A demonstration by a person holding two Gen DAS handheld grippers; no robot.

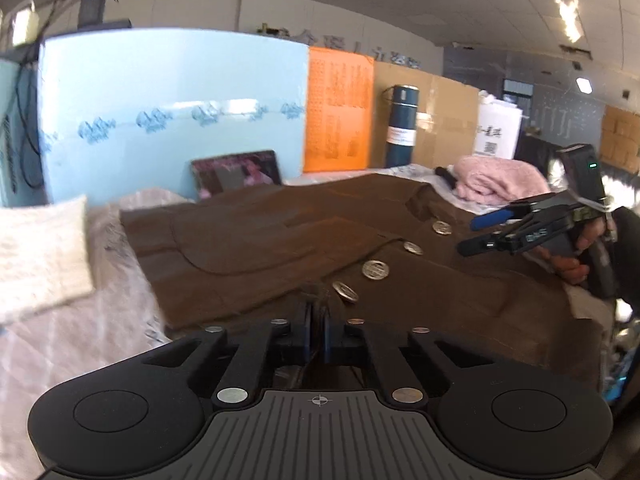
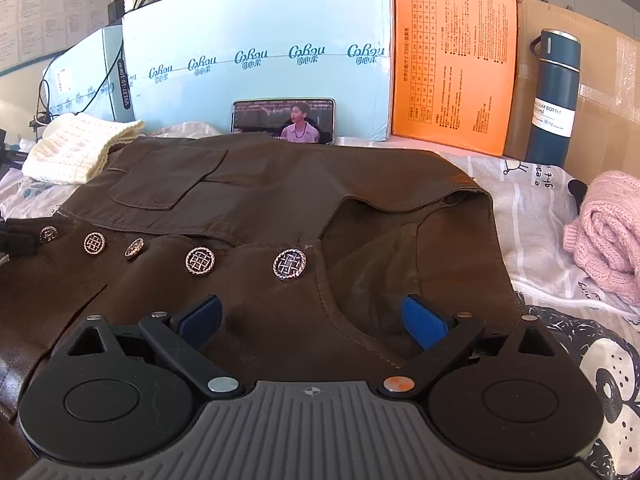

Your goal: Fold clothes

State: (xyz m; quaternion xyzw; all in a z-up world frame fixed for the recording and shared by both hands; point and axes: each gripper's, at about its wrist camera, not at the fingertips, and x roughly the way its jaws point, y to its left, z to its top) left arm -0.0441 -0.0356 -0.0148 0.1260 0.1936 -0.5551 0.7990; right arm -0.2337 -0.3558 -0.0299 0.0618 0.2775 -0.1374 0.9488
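nearest to me, the left hand-held gripper has its jaws clenched on the bottom edge of the brown jacket, pinching a small ridge of cloth just below the lowest button. the right hand-held gripper hovers with its jaws spread wide and nothing between them, its blue pads on either side of the jacket front beside the neckline. a hand grips its handle.

the jacket lies spread on the bed, front up, with a row of metal buttons running along the closure and a pocket flap farther over. it looks flat and open rather than folded, though whether a fold is being started or smoothed out i cannot say from here.

to do this well, i'd judge the pinched hem should be kept taut and low so the stiff, leather-like cloth doesn't buckle, and the open gripper should take only the top layer by the collar so both ends can move together. the buttons could snag, so grips belong on plain cloth.

farther off, a white knit sits by one shoulder and a pink knit lies bundled at the other side. beyond them stand a phone, a blue box, an orange box and a dark flask.
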